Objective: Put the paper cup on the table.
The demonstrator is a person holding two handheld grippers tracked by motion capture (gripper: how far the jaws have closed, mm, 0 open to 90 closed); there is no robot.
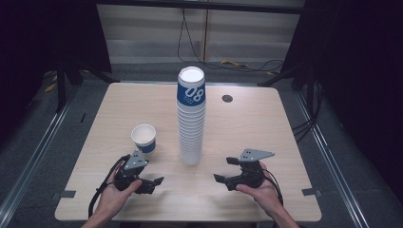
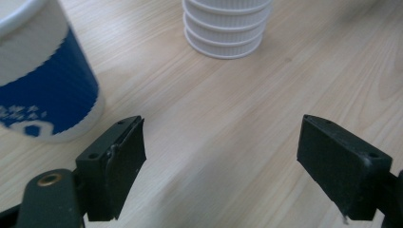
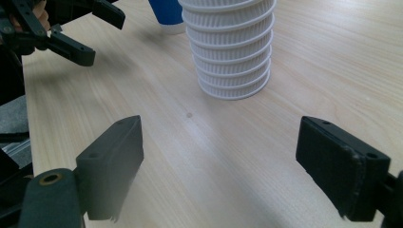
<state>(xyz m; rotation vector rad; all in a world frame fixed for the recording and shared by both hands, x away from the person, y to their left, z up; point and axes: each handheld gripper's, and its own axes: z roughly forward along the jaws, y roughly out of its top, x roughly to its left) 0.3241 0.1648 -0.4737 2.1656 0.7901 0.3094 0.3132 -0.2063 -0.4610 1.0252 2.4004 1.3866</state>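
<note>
While one cup (image 1: 144, 137) already stands alone on the table (image 1: 247, 123), left of the stack (image 1: 191, 118) and just beyond the left gripper (image 1: 151, 183), most of the work looks to be ahead: judging by the layout, cups are being taken off the stack and set out singly, and the stack is tall, with many ribbed rims nested under its top blue-banded cup. Both grippers are empty. In the left gripper view the jaws stand wide apart with only bare wood between them, the lone cup (image 2: 45, 76) close by at the left jaw's outer side and the foot of the stack (image 2: 227, 28) farther ahead. The right gripper (image 1: 227, 172) is likewise spread wide and holds nothing; in its own view the stack (image 3: 230, 47) rises just ahead, a little left of centre between the jaws, and the left gripper (image 3: 62, 28) shows at the far left. Each gripper rests low near the table's front edge, one either side of the stack and apart from it. By count: one separate cup, one stack, two grippers, one table, and a small dark round fitting (image 1: 227, 98) in the tabletop to the right of the stack's top. How many cups the stack holds I cannot tell exactly; a dozen or more rims show.
</note>
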